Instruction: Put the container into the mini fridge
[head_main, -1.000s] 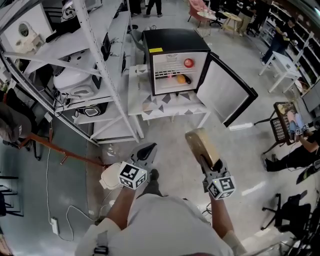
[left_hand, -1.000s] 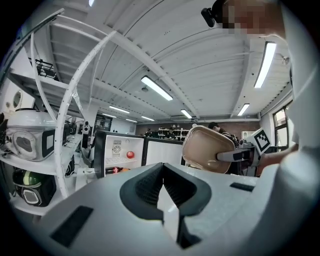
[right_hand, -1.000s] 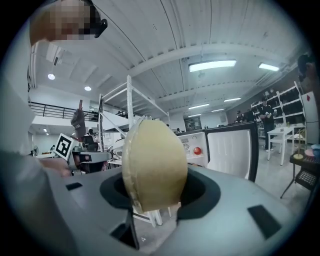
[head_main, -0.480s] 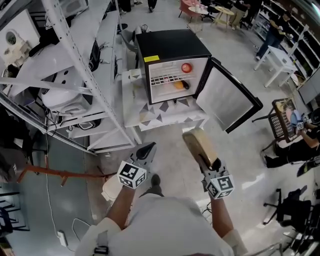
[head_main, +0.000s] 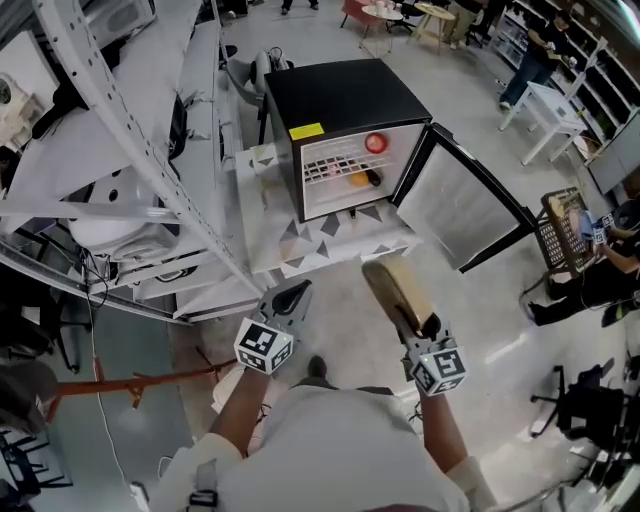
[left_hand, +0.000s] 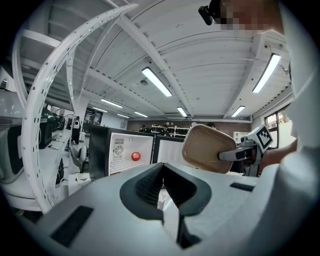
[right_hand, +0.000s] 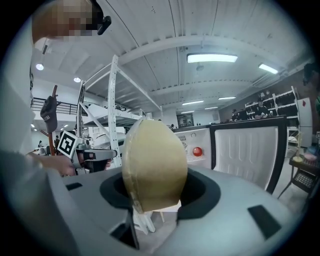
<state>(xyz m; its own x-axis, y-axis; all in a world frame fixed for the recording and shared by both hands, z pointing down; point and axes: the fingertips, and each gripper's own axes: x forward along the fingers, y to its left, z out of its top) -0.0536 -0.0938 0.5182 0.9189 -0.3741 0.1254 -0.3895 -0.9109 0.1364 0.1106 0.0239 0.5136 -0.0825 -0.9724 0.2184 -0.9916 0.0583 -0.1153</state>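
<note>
The black mini fridge (head_main: 340, 110) stands on a low white table (head_main: 300, 250), its door (head_main: 470, 205) swung open to the right. A red item (head_main: 376, 143) and an orange one (head_main: 357, 180) lie on its shelves. My right gripper (head_main: 412, 318) is shut on a tan lidded container (head_main: 393, 283), held on edge short of the table; in the right gripper view the container (right_hand: 152, 162) fills the gap between the jaws. My left gripper (head_main: 294, 294) is shut and holds nothing, level with the right one. The left gripper view shows the fridge (left_hand: 120, 152) ahead.
White metal shelving (head_main: 130, 160) loaded with equipment runs along the left, close beside the table. An orange bar (head_main: 130, 380) lies on the floor at the lower left. A seated person (head_main: 600, 270) and desks stand at the right.
Both grippers and the head view have moved forward toward the fridge, which now sits nearer. The container stays in the right gripper, and the shelving has slid past on the left.
</note>
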